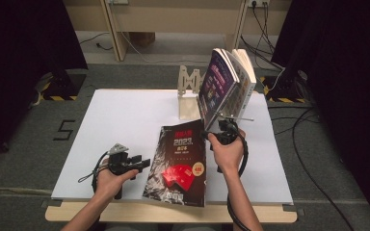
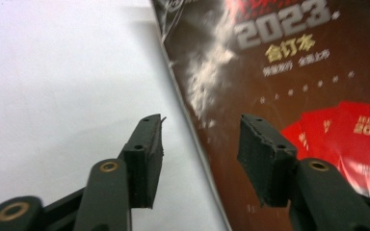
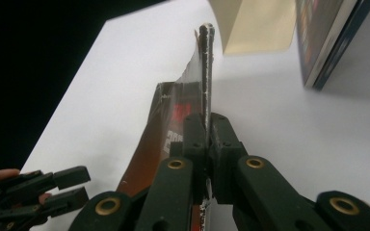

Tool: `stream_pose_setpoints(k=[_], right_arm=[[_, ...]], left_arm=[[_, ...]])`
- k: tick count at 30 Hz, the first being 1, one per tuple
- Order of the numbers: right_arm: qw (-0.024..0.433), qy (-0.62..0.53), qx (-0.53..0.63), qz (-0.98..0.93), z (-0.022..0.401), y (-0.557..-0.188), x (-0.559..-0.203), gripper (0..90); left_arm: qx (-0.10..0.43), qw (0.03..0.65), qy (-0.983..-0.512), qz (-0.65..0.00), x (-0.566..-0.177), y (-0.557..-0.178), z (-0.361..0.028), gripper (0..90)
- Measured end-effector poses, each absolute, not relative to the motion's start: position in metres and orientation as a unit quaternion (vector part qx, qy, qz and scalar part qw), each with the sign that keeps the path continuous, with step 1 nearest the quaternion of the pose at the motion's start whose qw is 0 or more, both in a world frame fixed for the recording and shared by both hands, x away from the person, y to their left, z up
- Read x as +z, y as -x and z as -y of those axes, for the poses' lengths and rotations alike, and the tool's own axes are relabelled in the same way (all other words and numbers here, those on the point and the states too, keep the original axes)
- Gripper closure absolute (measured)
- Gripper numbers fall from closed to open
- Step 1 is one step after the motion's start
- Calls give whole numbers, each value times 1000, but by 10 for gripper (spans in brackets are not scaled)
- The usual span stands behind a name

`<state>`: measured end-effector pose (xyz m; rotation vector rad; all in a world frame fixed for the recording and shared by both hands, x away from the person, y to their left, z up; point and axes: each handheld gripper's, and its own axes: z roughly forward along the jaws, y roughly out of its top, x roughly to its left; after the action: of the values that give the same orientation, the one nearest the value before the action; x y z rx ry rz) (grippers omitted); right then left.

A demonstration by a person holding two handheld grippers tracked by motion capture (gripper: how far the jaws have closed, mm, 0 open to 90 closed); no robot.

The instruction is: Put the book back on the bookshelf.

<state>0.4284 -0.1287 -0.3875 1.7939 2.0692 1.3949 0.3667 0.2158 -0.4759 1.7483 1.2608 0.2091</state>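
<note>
A dark magazine (image 1: 180, 166) with "2023" and red cards on its cover lies on the white board (image 1: 125, 115) near the front edge. My right gripper (image 1: 211, 134) is shut on the magazine's far right corner. In the right gripper view the jaws (image 3: 206, 120) pinch the thin edge of the magazine (image 3: 164, 125), which stands up between them. My left gripper (image 1: 142, 163) rests at the magazine's left edge, open. In the left gripper view that gripper (image 2: 200, 130) straddles the edge of the magazine (image 2: 289, 72) without pressing on it.
A wooden book stand (image 1: 189, 91) at the back of the board holds upright books (image 1: 226, 86), just beyond my right hand; the books (image 3: 327, 38) also show in the right gripper view. My left gripper (image 3: 79, 186) appears low at left there. Cables run over the floor at right.
</note>
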Motion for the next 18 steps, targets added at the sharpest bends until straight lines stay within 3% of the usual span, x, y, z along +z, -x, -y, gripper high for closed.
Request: stream_pose_setpoints(k=[11,18], right_arm=[[114,-572,487,-650,133,-425,-355,876],[126,-574,498,-637,137,-427,-345,876]], left_arm=[[87,476,-712,-508,-473,-367,-216,468],[90,475,-712,-509,-474,-367,-216,471]])
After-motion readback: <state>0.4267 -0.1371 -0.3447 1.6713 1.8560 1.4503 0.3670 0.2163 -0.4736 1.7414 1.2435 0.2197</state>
